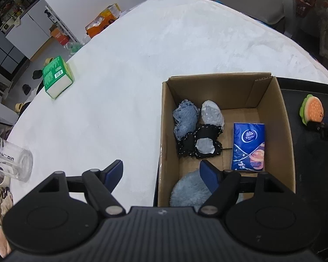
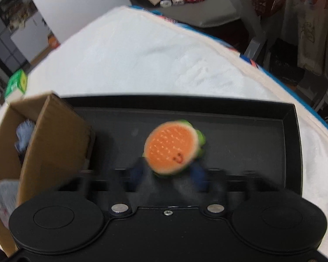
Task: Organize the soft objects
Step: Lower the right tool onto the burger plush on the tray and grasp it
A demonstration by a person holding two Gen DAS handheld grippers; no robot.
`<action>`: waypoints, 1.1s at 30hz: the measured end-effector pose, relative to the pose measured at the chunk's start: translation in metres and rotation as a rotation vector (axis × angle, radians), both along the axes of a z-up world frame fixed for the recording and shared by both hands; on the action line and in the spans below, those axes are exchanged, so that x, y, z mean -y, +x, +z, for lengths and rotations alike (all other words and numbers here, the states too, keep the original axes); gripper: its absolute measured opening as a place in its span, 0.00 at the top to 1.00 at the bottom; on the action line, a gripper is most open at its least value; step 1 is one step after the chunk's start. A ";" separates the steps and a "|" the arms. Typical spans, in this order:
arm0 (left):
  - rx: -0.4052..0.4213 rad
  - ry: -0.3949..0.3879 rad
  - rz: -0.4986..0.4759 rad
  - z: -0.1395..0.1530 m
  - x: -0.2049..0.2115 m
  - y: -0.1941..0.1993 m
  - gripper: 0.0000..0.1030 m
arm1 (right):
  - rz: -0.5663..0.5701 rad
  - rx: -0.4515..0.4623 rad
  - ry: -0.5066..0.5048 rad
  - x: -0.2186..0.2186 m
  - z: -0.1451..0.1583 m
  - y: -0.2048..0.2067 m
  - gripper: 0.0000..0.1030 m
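Note:
An open cardboard box (image 1: 271,100) stands on the white bed cover and holds a blue knit piece (image 1: 184,118), a grey bundle (image 1: 211,113), a black lace piece (image 1: 199,145), a blue tissue pack (image 1: 248,146) and a pale blue fluffy pad (image 1: 185,190). My left gripper (image 1: 161,173) is open and empty, straddling the box's left wall. My right gripper (image 2: 167,173) is shut on a soft orange and green burger toy (image 2: 170,147), held over a black tray (image 2: 290,135); the toy also shows in the left wrist view (image 1: 312,110). The box shows at the left of the right wrist view (image 2: 52,135).
A green tissue pack (image 1: 56,76) lies on the cover at the far left. A clear glass mug (image 1: 11,159) lies on its side at the left edge. The black tray (image 1: 312,174) sits right of the box. Furniture and clutter surround the bed.

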State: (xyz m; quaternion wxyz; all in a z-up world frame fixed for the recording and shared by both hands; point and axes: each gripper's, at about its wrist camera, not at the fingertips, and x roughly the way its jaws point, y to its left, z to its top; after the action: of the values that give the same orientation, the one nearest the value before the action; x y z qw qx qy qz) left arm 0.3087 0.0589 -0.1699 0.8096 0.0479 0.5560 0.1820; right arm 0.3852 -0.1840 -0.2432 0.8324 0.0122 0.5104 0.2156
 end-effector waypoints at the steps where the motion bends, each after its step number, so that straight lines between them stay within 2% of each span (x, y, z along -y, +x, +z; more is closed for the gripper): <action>1: 0.003 -0.004 -0.003 0.000 0.000 0.000 0.27 | 0.003 0.002 -0.025 0.000 0.000 -0.003 0.76; 4: 0.008 -0.011 -0.017 0.002 0.001 -0.001 0.27 | 0.027 0.033 -0.059 0.003 0.006 -0.013 0.87; 10: 0.015 -0.029 -0.014 0.002 0.000 -0.005 0.27 | 0.033 0.036 -0.047 0.009 0.014 -0.019 0.97; 22: 0.047 -0.057 -0.006 0.009 -0.006 -0.018 0.27 | -0.007 -0.006 0.066 0.030 0.032 -0.025 1.00; 27: 0.051 -0.071 0.002 0.007 -0.010 -0.020 0.27 | -0.007 -0.016 0.061 0.031 0.033 -0.026 1.00; 29: 0.051 -0.075 -0.002 0.006 -0.011 -0.020 0.27 | -0.026 -0.037 0.052 0.031 0.031 -0.023 0.95; 30: 0.052 -0.076 -0.003 0.006 -0.011 -0.020 0.27 | -0.035 -0.032 0.047 0.031 0.031 -0.023 0.86; 31: 0.052 -0.078 -0.005 0.006 -0.011 -0.020 0.27 | -0.041 -0.025 0.036 0.029 0.032 -0.022 0.67; 32: 0.053 -0.078 -0.005 0.006 -0.012 -0.020 0.27 | -0.044 -0.014 0.030 0.027 0.032 -0.022 0.56; 33: 0.053 -0.078 -0.005 0.006 -0.013 -0.019 0.27 | -0.046 0.000 0.027 0.025 0.032 -0.021 0.39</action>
State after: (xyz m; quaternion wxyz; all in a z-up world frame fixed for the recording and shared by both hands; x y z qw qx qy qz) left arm 0.2892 0.0722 -0.1638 0.8257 0.0126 0.5410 0.1593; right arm 0.3641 -0.2087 -0.2108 0.8368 0.0351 0.5071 0.2034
